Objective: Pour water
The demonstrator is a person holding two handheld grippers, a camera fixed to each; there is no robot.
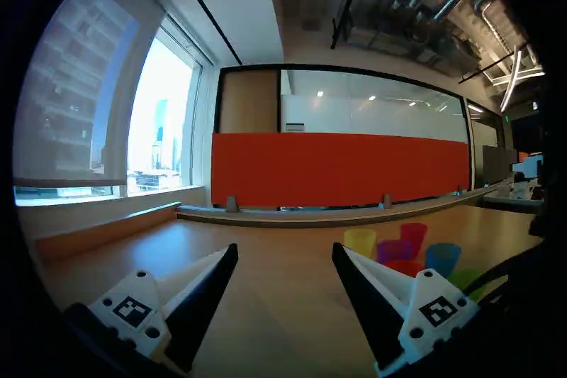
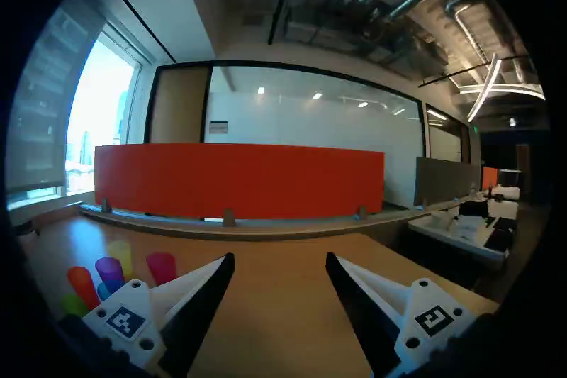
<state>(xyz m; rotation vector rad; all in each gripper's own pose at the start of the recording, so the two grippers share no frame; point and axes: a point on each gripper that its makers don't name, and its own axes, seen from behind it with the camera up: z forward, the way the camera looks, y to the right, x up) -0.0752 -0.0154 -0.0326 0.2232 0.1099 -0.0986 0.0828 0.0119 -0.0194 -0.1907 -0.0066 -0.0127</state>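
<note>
Lay half hidden behind a finger (image 1: 379,303): red cup (image 1: 405,266), green cup (image 1: 464,279). Looked too small to tell: desk clutter (image 2: 482,218).

Orange partition (image 1: 340,169), brown table (image 1: 283,271), yellow cup (image 1: 360,242), magenta cup (image 1: 414,235), blue cup (image 1: 443,257), black fingers (image 1: 205,300)

The left gripper (image 1: 284,246) has two wedge-shaped fingers (image 1: 202,300), white on the outer faces and black on the inner ones, tapering to sharp tips. Each white block carries a square black-and-white marker (image 1: 133,310) with small dark screws (image 1: 140,275) set around it. The right gripper (image 2: 279,256) is built alike: tapered black-and-white fingers (image 2: 365,318), a square marker (image 2: 432,321) on each, and dark screws (image 2: 424,283) round it
</note>
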